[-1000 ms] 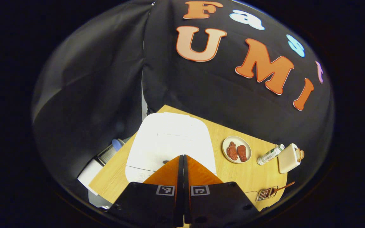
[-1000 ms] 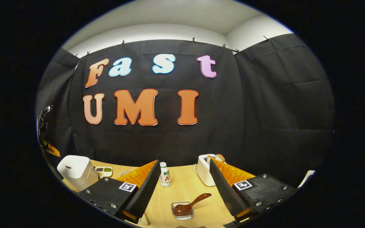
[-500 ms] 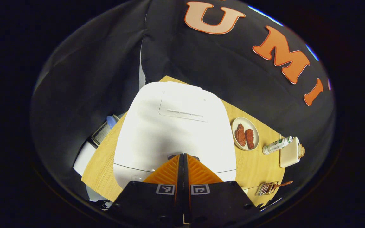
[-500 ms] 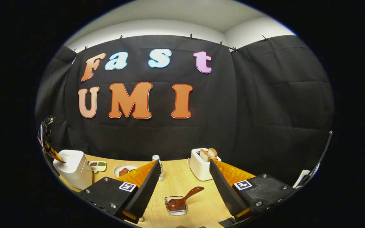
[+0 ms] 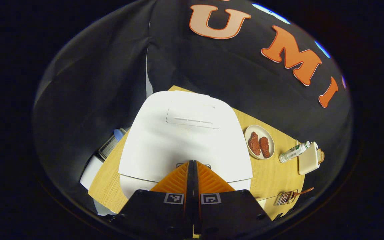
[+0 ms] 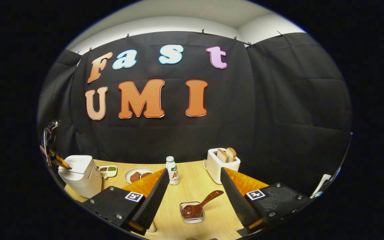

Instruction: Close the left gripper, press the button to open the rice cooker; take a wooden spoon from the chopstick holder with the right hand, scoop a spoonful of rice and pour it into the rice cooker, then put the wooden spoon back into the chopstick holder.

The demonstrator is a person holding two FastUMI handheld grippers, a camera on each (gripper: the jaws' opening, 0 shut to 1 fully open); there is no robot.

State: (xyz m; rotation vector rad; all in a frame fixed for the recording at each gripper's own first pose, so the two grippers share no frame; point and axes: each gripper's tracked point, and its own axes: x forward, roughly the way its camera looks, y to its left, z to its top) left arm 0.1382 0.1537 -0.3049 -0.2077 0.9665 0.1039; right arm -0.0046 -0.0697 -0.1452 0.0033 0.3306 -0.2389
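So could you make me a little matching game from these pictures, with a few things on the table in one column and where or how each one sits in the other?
Things:
1. wooden spoon
2. bread slices
3. rice cooker
4. left hand-held gripper

States:
A. lid down, white
B. fingers together, tips at the cooker's front button
C. bowl end resting in a small clear dish
D. standing up out of the white toaster

Pairs: 1-C, 2-D, 3-A, 4-B
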